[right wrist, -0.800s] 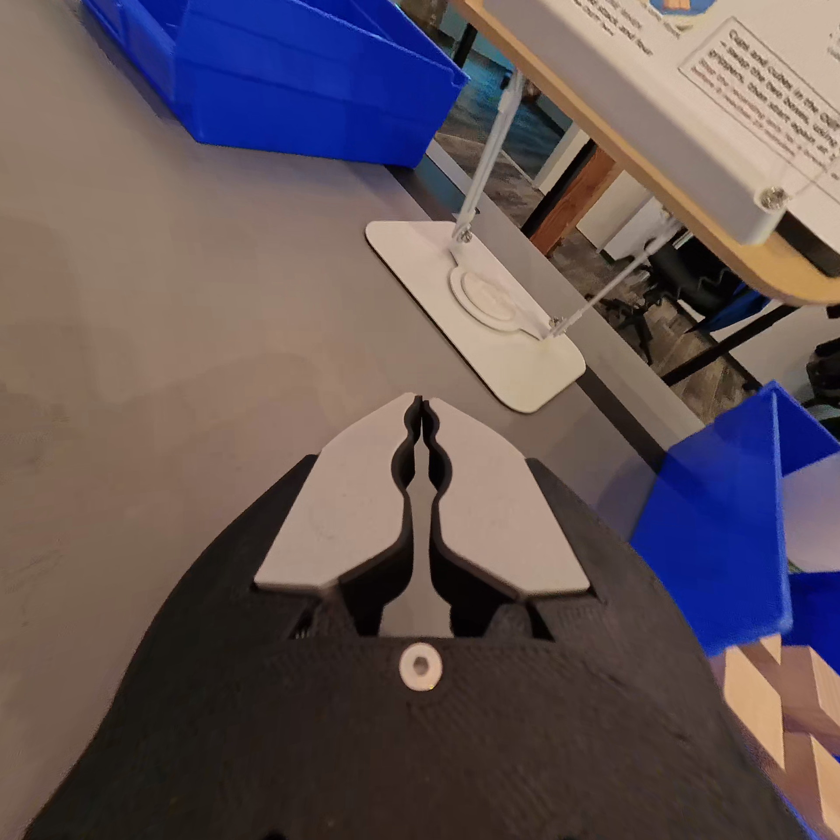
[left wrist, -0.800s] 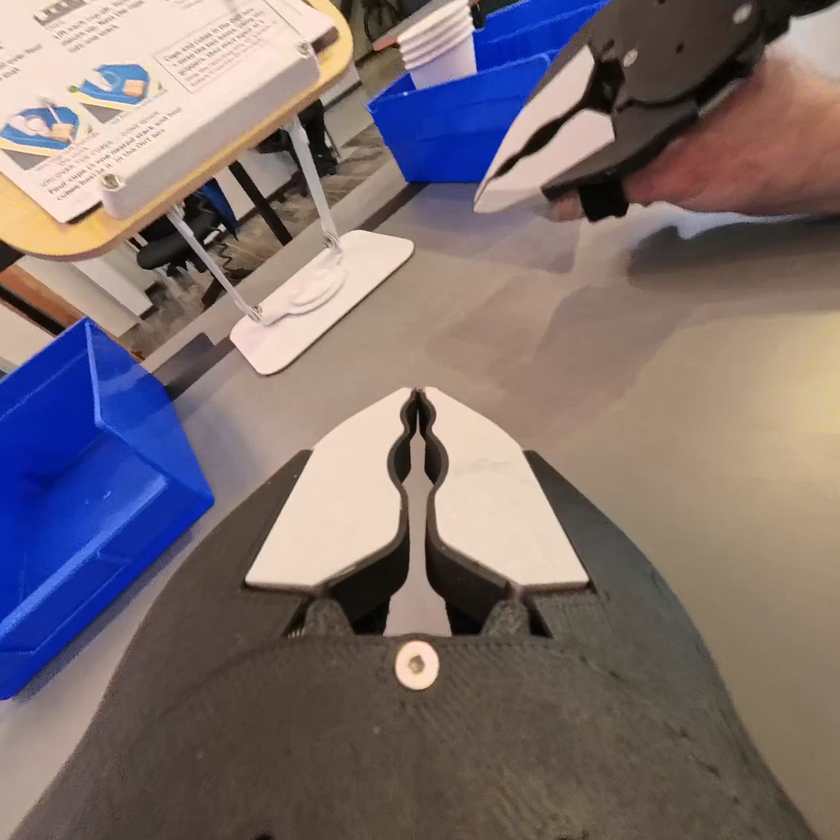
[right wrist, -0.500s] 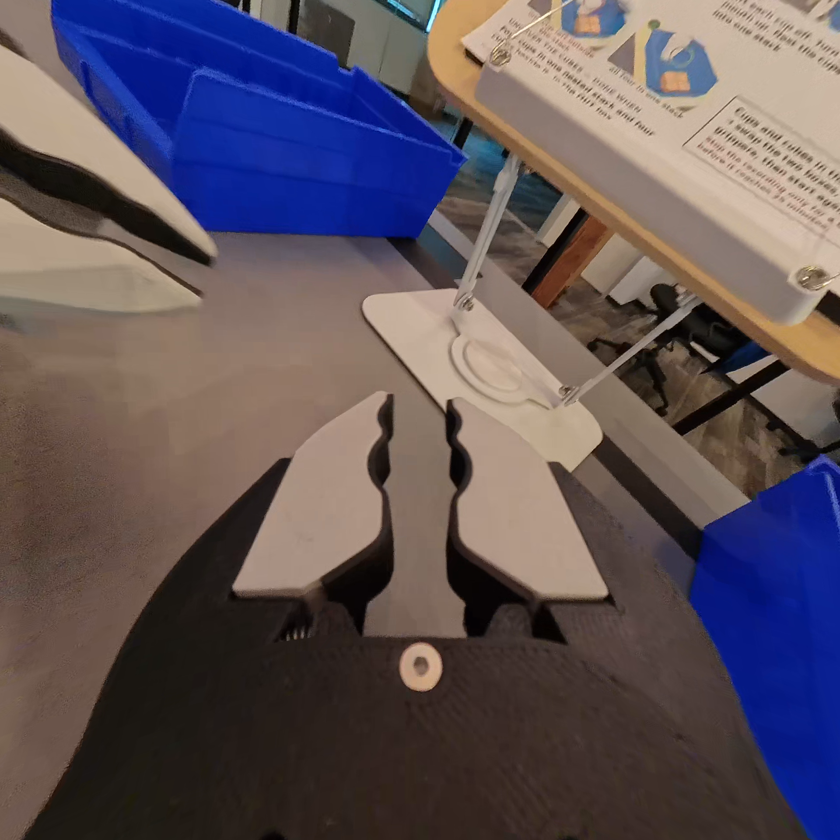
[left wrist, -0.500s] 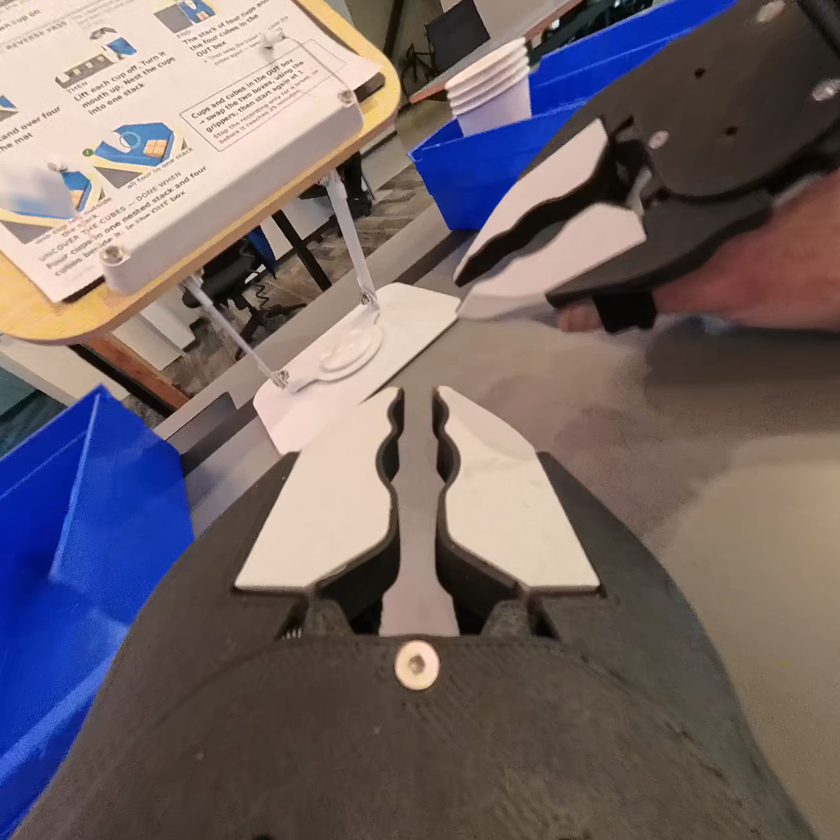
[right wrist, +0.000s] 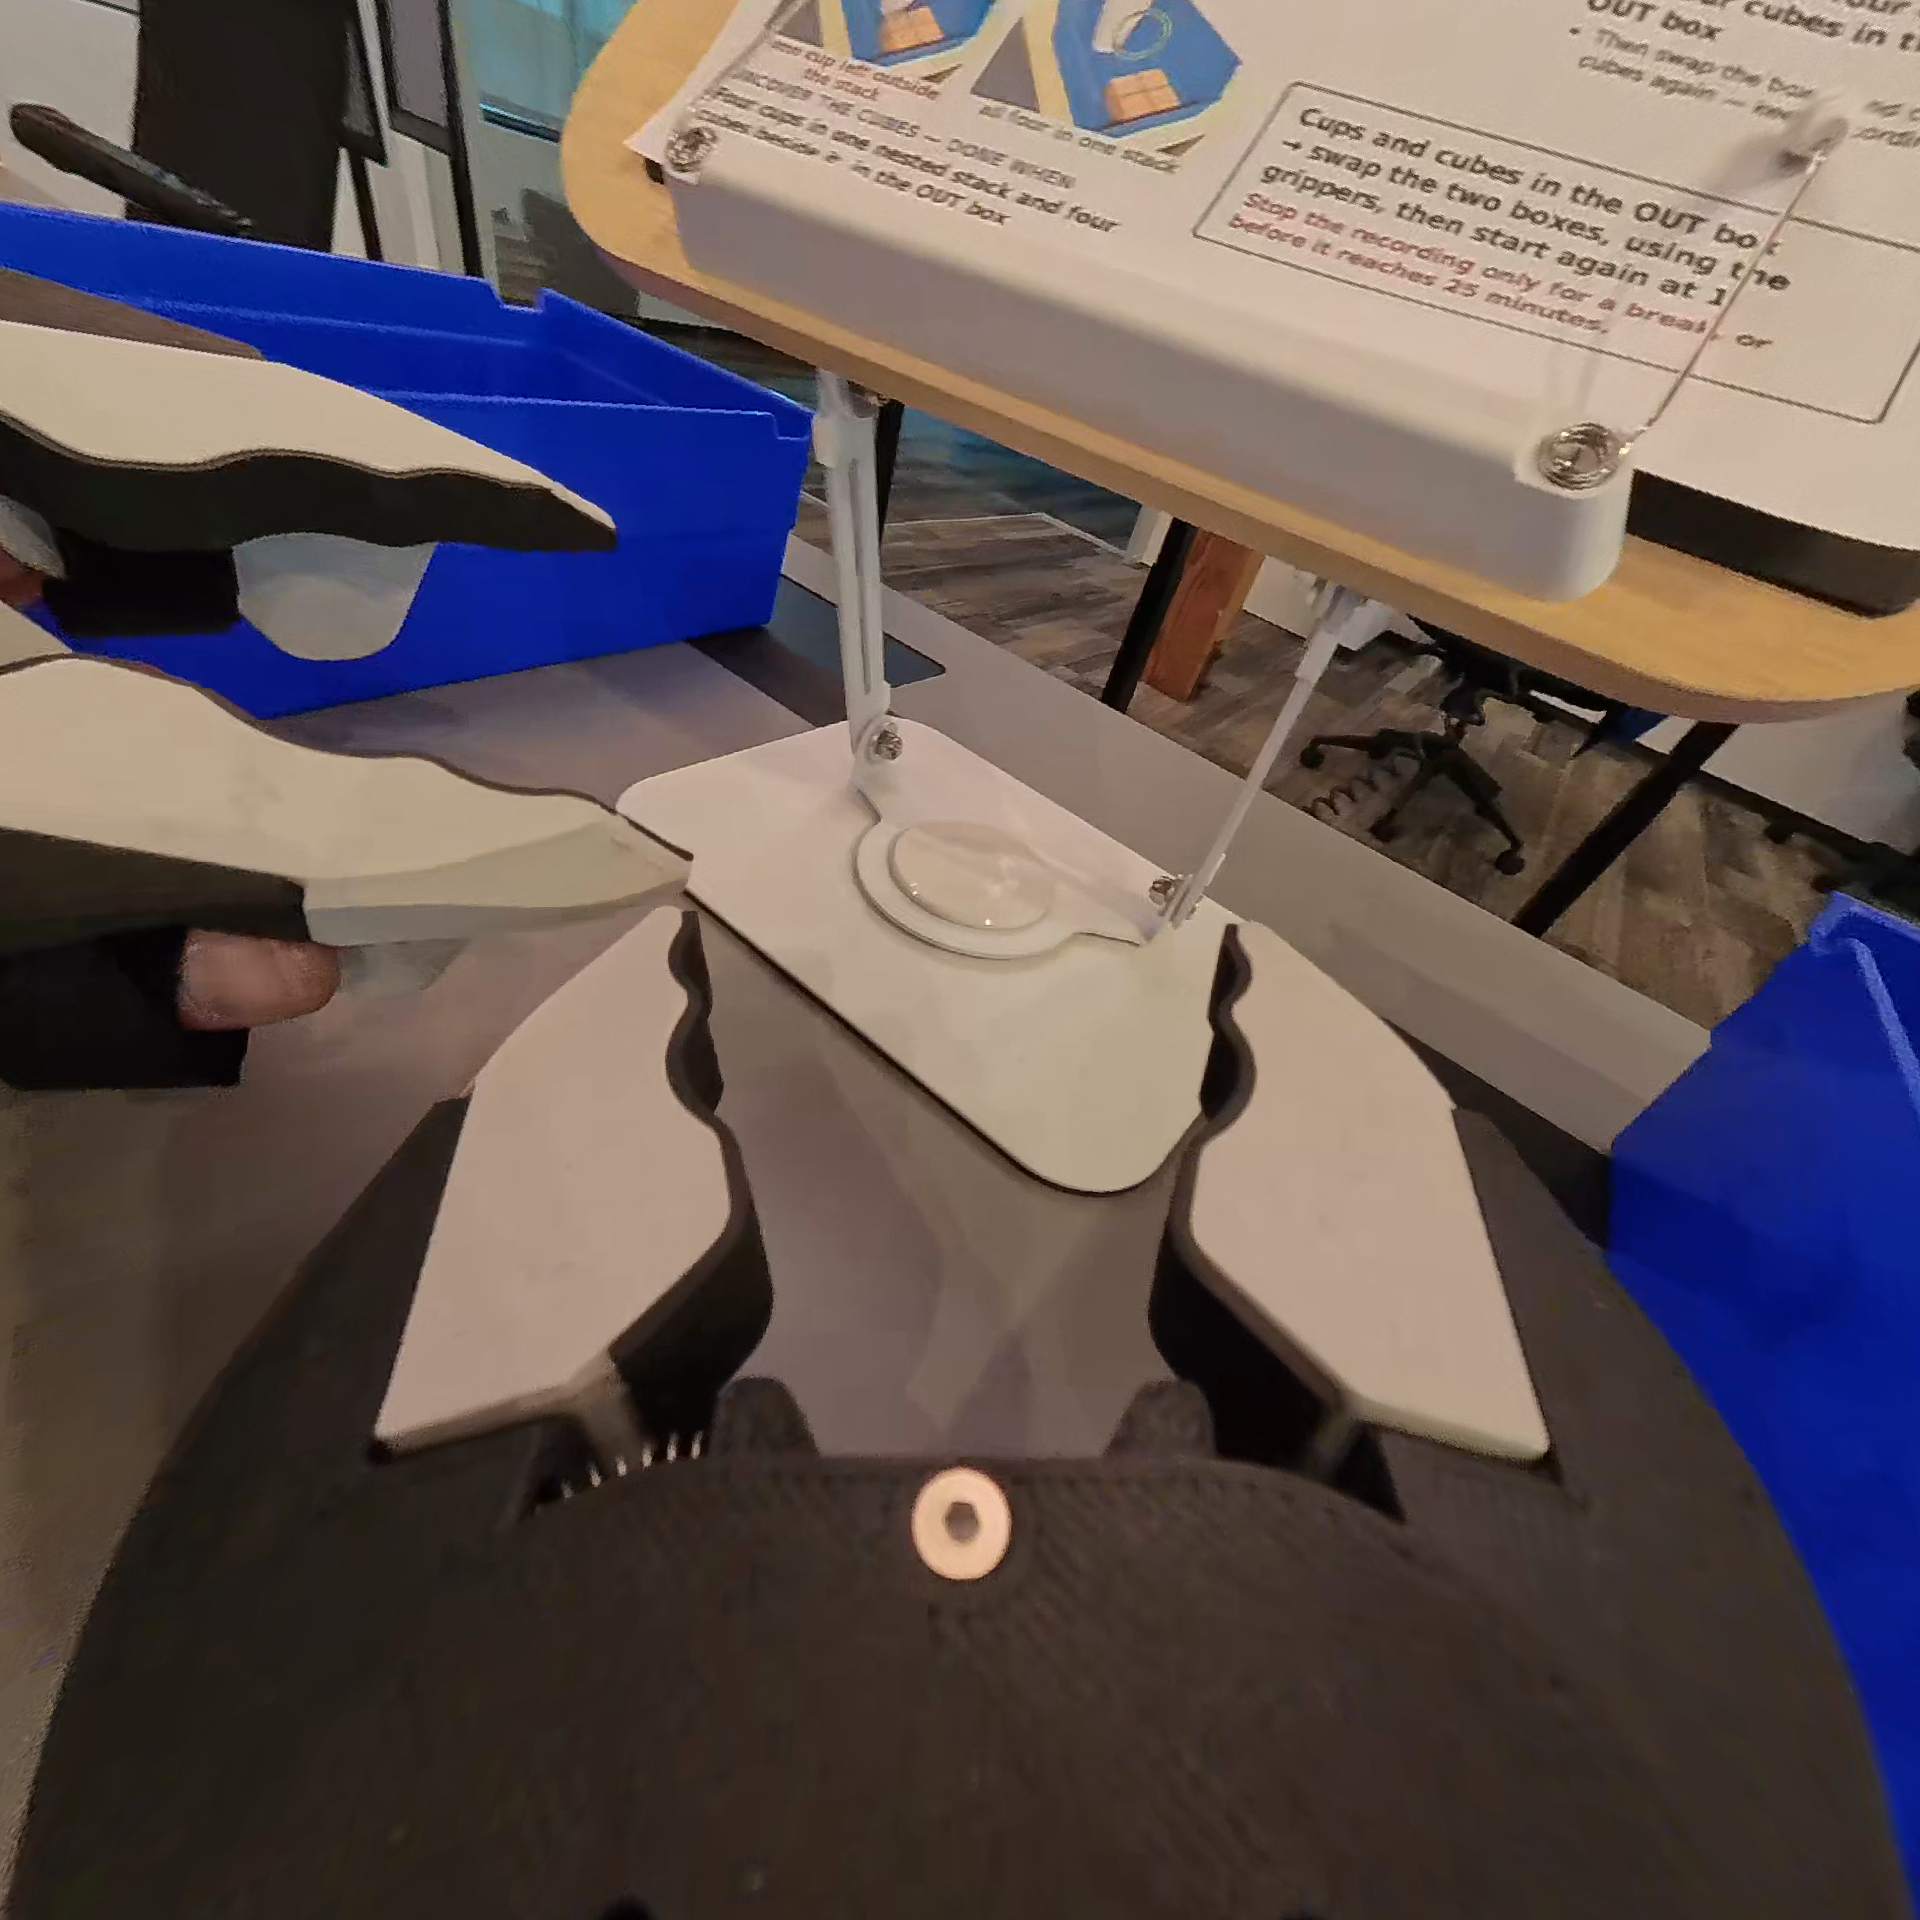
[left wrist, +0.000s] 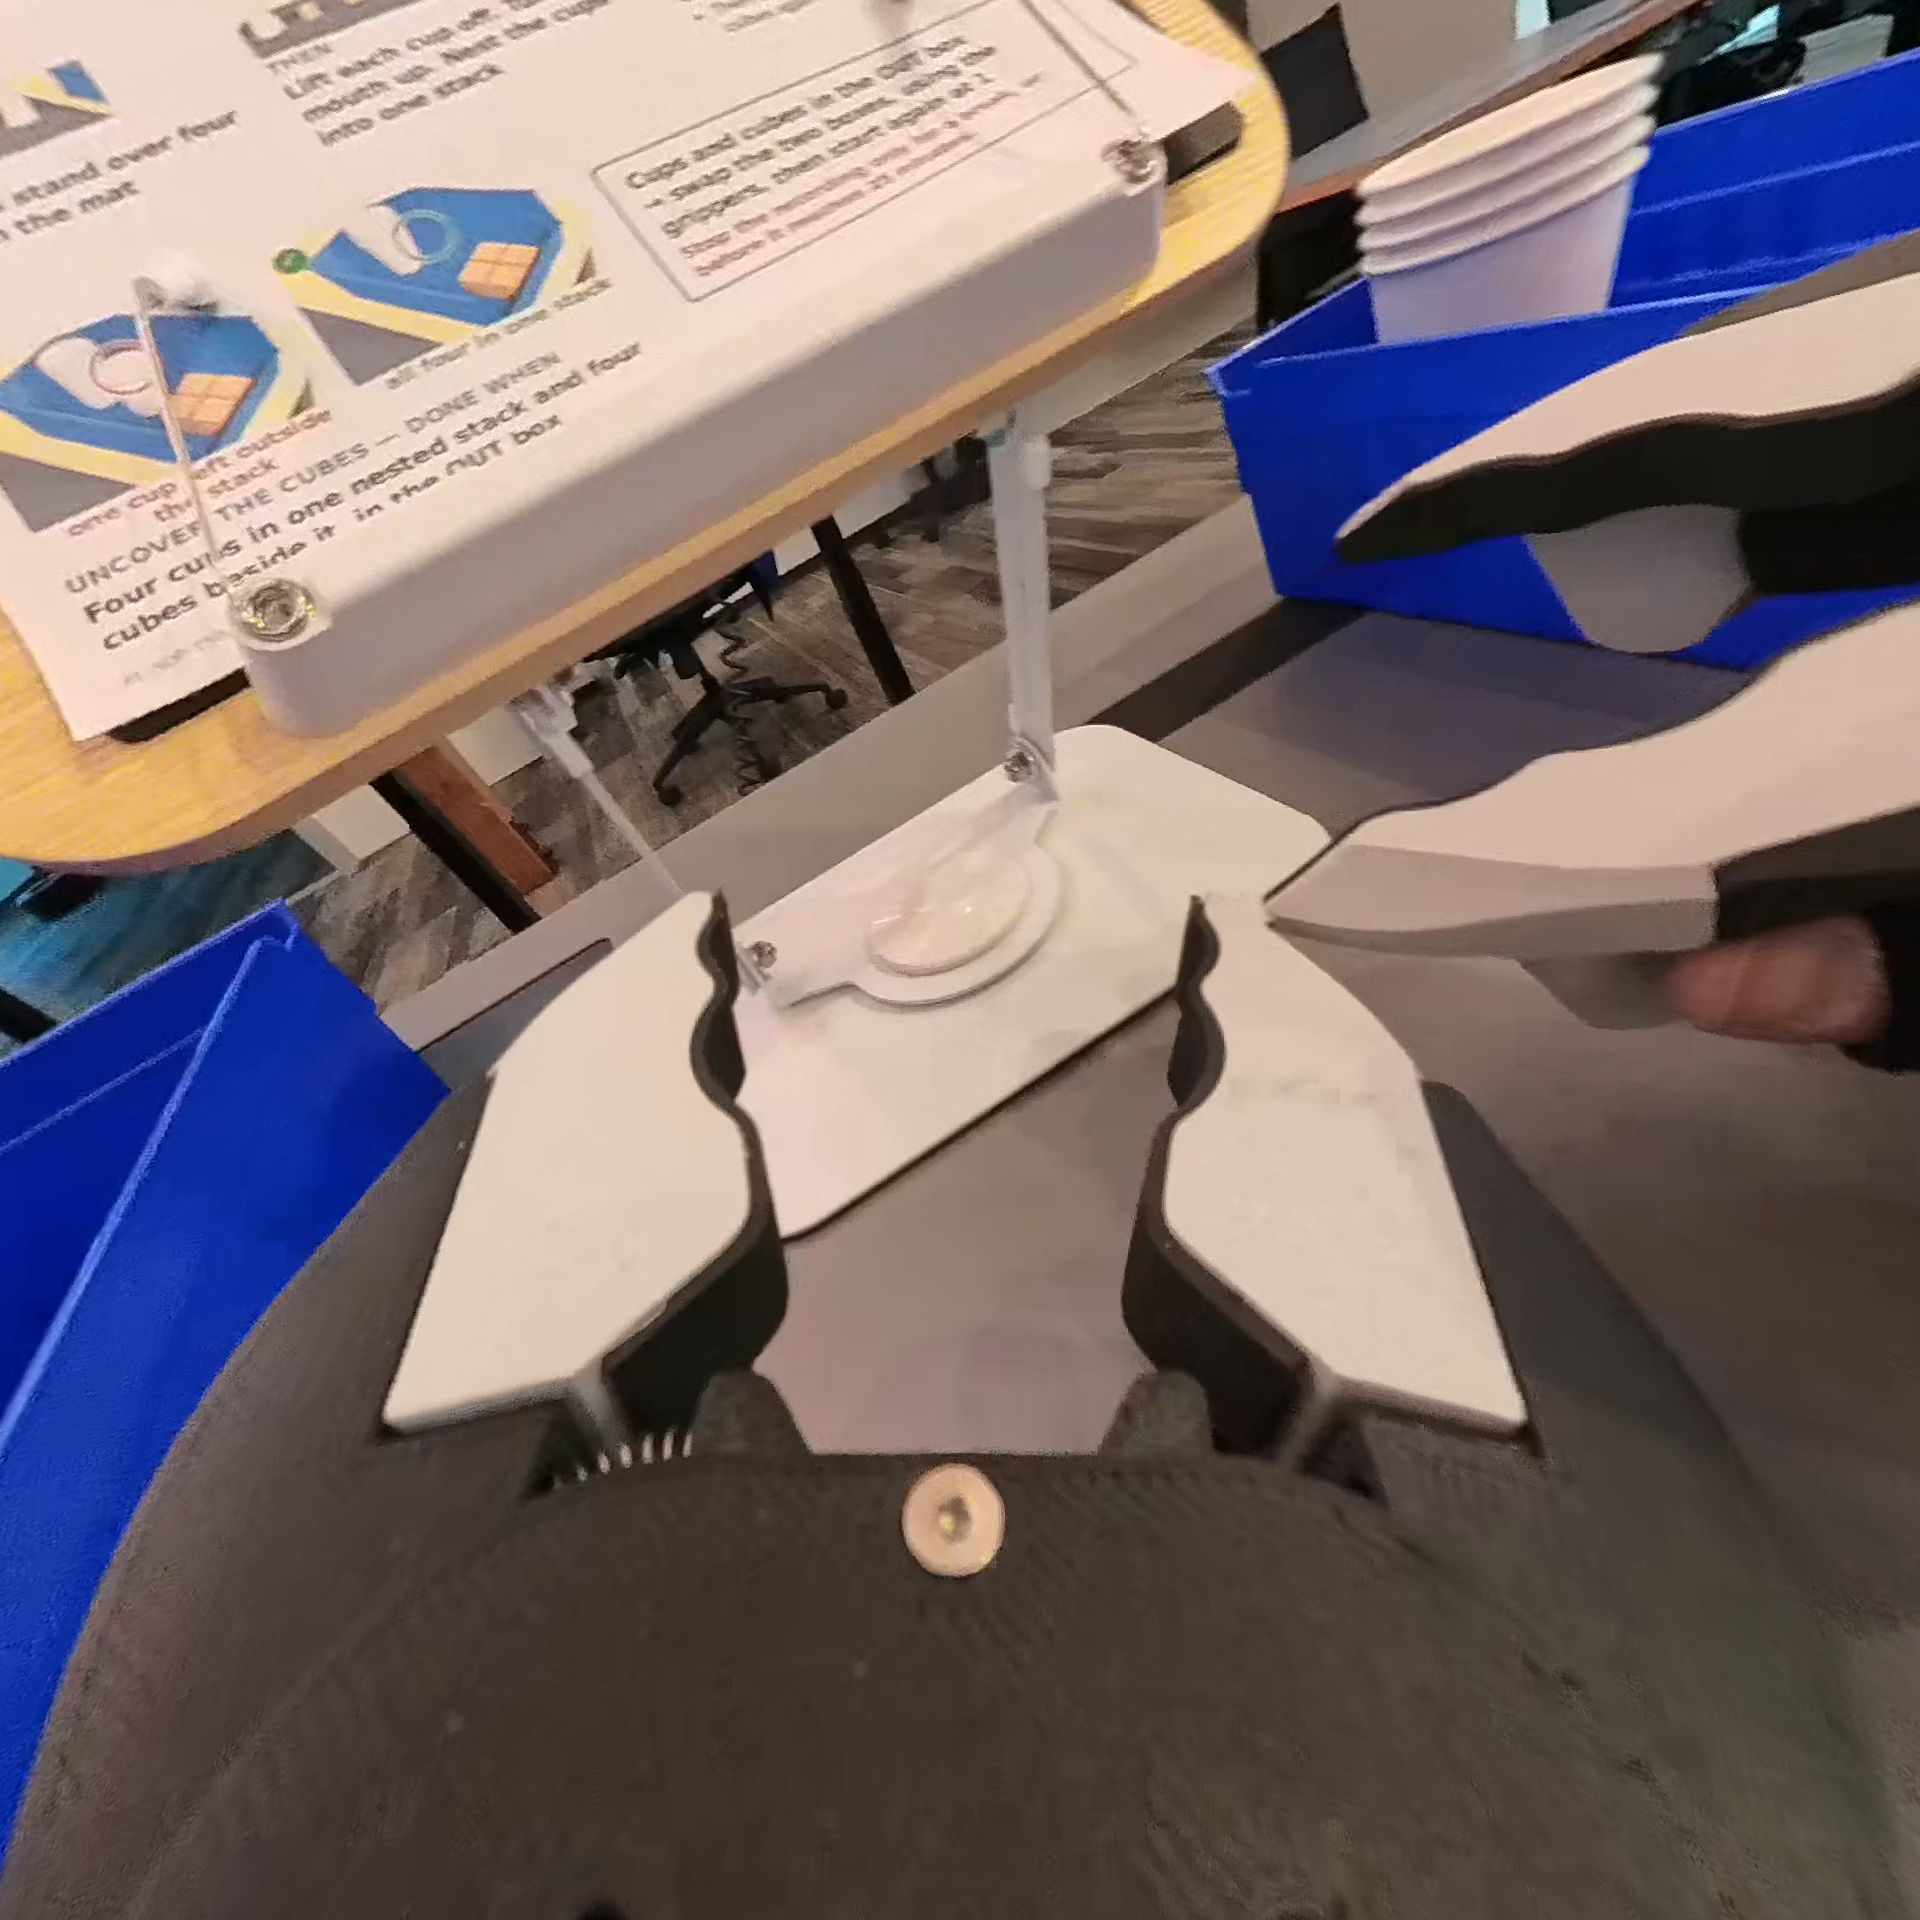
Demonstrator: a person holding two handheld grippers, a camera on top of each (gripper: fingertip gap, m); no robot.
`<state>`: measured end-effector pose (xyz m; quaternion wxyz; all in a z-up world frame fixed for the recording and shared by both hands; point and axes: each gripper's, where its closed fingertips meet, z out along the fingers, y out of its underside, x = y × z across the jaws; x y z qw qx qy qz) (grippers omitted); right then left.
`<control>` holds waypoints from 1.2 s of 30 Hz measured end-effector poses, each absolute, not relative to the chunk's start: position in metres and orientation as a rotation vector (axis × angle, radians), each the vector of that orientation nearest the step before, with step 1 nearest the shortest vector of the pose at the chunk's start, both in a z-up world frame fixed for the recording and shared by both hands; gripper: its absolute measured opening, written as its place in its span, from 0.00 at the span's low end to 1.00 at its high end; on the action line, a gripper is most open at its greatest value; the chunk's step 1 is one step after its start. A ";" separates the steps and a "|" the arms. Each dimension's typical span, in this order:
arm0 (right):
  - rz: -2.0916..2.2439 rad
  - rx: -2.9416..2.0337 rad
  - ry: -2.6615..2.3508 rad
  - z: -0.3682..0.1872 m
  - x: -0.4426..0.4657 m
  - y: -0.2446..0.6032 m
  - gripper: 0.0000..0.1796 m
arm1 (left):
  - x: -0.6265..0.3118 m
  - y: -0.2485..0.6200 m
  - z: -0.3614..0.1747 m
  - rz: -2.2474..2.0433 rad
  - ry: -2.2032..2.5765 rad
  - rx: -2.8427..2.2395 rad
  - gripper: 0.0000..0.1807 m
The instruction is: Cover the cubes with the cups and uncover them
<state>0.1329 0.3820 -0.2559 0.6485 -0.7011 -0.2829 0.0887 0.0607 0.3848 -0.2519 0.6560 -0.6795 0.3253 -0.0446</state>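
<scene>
Nearest in the left wrist view, the left tongs [left wrist: 956,914] stand wide apart with nothing between their two white fingers, only the grey desk [left wrist: 1662,1195] and the near corner of a white stand base [left wrist: 935,1101]. The right tongs [right wrist: 956,935] are likewise spread wide and empty above the same base [right wrist: 1039,1049] in the right wrist view.

Each pair shows in the other's camera: the right tongs [left wrist: 1320,717] come in from the right edge of the left view, their two fingers apart, with a person's fingertip [left wrist: 1766,992] beneath the lower one. The left tongs [right wrist: 644,707] come in from the left edge of the right view, also apart. The tips of the two pairs lie just beside each other over the base's near edge.

Two thin white struts rise from the base to one tilted wooden board [left wrist: 623,540] that carries one white holder [left wrist: 727,416] with a printed instruction sheet [left wrist: 416,208].

Two blue bins flank the stand. One bin [left wrist: 125,1195] sits at the left, its contents out of sight. The other bin [left wrist: 1455,447], farther off at the right, holds one nested stack of white cups [left wrist: 1507,218] standing mouth up; about five rims can be counted. No cubes can be made out in either view.
</scene>
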 end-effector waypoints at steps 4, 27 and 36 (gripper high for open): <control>0.161 -1.611 -0.610 -0.257 0.139 0.390 0.50 | 0.062 0.396 -0.255 -0.076 0.724 -1.562 0.39; 0.058 -1.616 -0.593 -0.257 0.139 0.414 0.52 | 0.043 0.426 -0.258 0.034 0.561 -1.638 0.30; 0.021 -1.624 -0.591 -0.259 0.142 0.417 0.59 | 0.061 0.425 -0.258 0.013 0.628 -1.605 0.47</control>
